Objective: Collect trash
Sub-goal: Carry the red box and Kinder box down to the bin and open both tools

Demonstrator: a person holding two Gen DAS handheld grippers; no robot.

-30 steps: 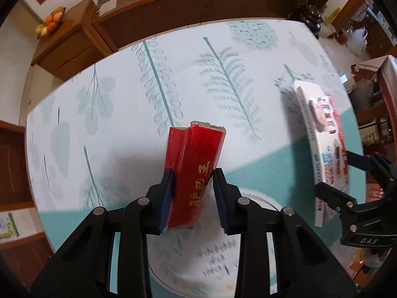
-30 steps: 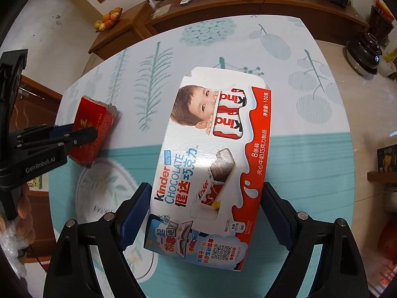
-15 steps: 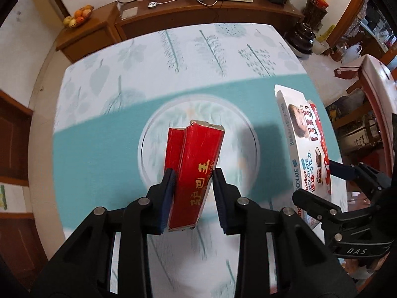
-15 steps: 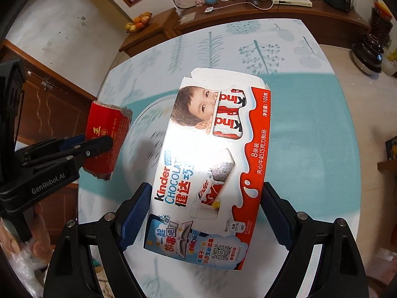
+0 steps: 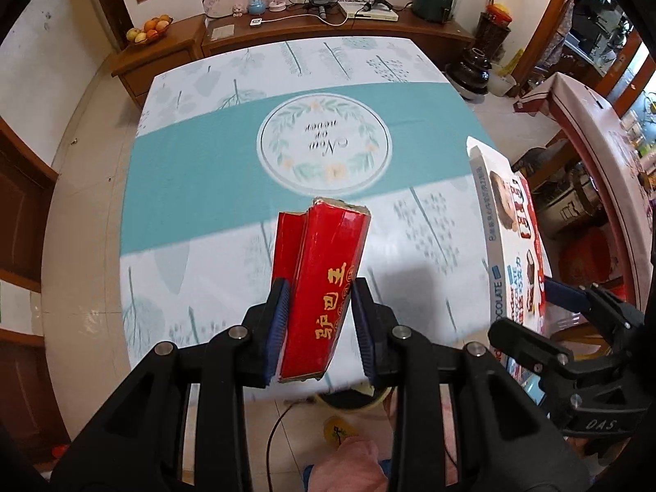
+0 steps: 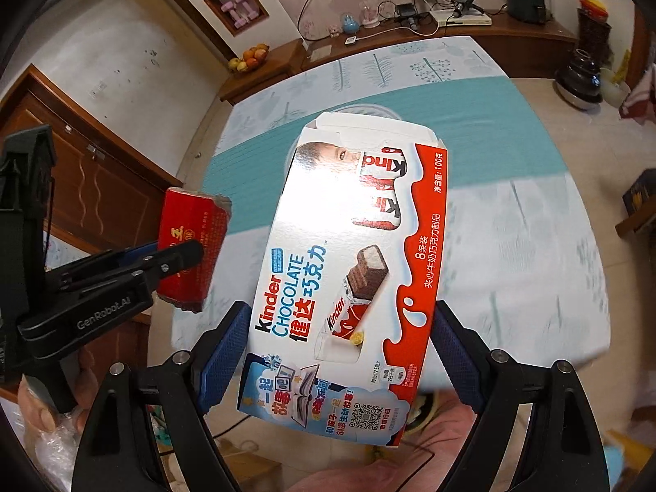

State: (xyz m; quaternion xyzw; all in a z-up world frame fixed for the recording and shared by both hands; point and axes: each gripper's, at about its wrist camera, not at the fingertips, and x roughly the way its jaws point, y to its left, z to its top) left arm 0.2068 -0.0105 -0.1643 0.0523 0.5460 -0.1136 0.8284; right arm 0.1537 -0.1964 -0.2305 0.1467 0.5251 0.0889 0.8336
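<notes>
My left gripper (image 5: 320, 299) is shut on a crushed red box (image 5: 324, 283) with gold characters, held in the air above the table's near edge. The red box also shows at the left of the right wrist view (image 6: 190, 246). My right gripper (image 6: 342, 328) is shut on a flat white and red Kinder chocolate box (image 6: 352, 270), also held off the table. The Kinder box shows edge-on at the right of the left wrist view (image 5: 510, 238).
A table with a white and teal leaf-pattern cloth (image 5: 197, 172) lies below and ahead. A dark round bin rim (image 5: 348, 399) shows on the floor under the near edge. Wooden sideboards (image 5: 303, 28) stand behind; a wooden cabinet (image 6: 102, 188) stands left.
Both grippers have pulled back and up from the table with their boxes. The table now looks smaller and farther, and the floor by its near edge has come into view.
</notes>
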